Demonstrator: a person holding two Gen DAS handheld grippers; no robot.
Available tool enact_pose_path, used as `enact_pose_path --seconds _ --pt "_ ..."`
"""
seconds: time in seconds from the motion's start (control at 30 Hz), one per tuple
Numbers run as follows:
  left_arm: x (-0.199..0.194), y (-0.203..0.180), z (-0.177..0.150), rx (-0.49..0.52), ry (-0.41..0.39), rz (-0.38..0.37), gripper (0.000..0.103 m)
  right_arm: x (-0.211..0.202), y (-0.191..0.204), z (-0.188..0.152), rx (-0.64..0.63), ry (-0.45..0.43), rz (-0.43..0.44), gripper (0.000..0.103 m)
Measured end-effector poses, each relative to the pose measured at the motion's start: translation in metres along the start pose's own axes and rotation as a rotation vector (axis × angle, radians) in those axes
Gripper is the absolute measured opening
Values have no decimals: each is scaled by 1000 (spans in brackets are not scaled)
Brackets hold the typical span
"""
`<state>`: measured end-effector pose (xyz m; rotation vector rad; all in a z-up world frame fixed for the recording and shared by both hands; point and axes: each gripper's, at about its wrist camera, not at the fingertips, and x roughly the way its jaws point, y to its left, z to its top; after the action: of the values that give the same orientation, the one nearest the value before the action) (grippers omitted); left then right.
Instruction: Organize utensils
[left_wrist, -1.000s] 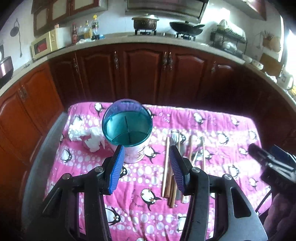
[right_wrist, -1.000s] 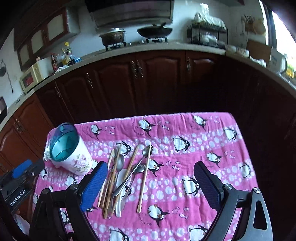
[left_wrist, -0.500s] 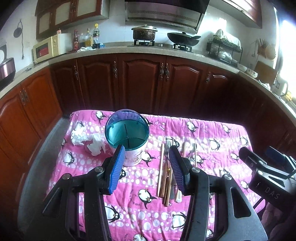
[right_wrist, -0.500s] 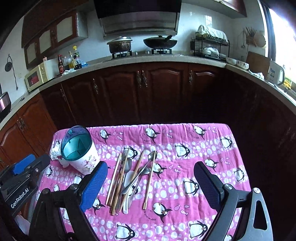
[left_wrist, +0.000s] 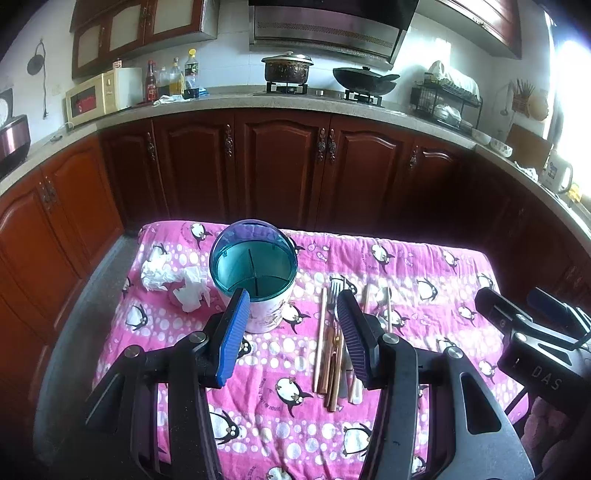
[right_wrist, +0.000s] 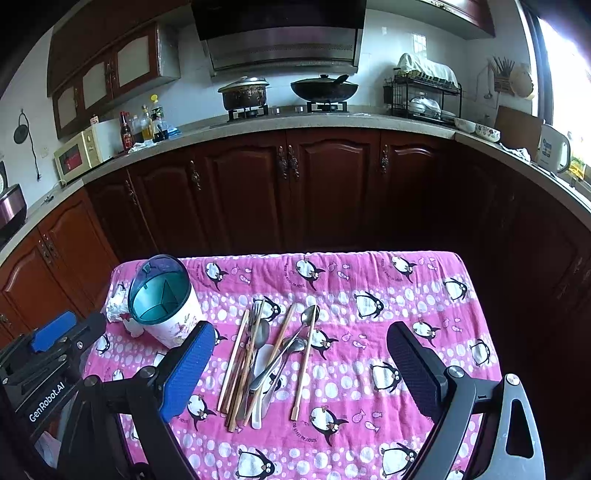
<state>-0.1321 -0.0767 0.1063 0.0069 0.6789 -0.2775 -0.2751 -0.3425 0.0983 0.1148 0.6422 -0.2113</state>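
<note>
From your left wrist camera, your left gripper (left_wrist: 291, 332) hangs above the pink penguin-print cloth (left_wrist: 406, 266) with its jaws moderately apart and nothing between them. The utensil holder (left_wrist: 255, 273), white with a teal divided rim, stands upright on the surface just beyond the left blue pad (left_wrist: 232, 336). The bundle of chopsticks (left_wrist: 325, 354) and a fork (left_wrist: 335, 291) lies just right of the holder, partly behind the right pad. Crumpled tissues (left_wrist: 173, 277) sit left of the holder.

From your right wrist camera, your right gripper (right_wrist: 299, 354) has its jaws spread wide, gripping nothing. Between and beyond them the chopsticks (right_wrist: 236, 354), spoons (right_wrist: 291, 347) and fork (right_wrist: 255, 314) lie heaped on the cloth (right_wrist: 406, 295), the holder (right_wrist: 166, 302) standing to their left. Your left gripper (right_wrist: 51, 354) shows at the left edge.
</note>
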Motion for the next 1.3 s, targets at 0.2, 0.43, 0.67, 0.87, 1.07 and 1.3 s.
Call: enact_pose_path --seconds 0.2,0.43,0.67,0.87,1.07,1.3 --pt "1 1 1 -3 0 -2 49 4 -1 -1 -4 10 -1 93" --pt "6 2 1 -7 13 2 49 6 -1 -1 -2 10 -3 93" --pt "9 1 1 -1 22 8 49 11 -1 0 1 22 1 93" --pt "12 1 1 -4 25 14 49 14 -1 0 0 27 6 93" --pt "15 2 1 -8 31 19 49 18 -2 -2 -1 38 12 93" --pt "19 1 -1 -7 40 15 49 23 -1 -4 -3 50 11 93"
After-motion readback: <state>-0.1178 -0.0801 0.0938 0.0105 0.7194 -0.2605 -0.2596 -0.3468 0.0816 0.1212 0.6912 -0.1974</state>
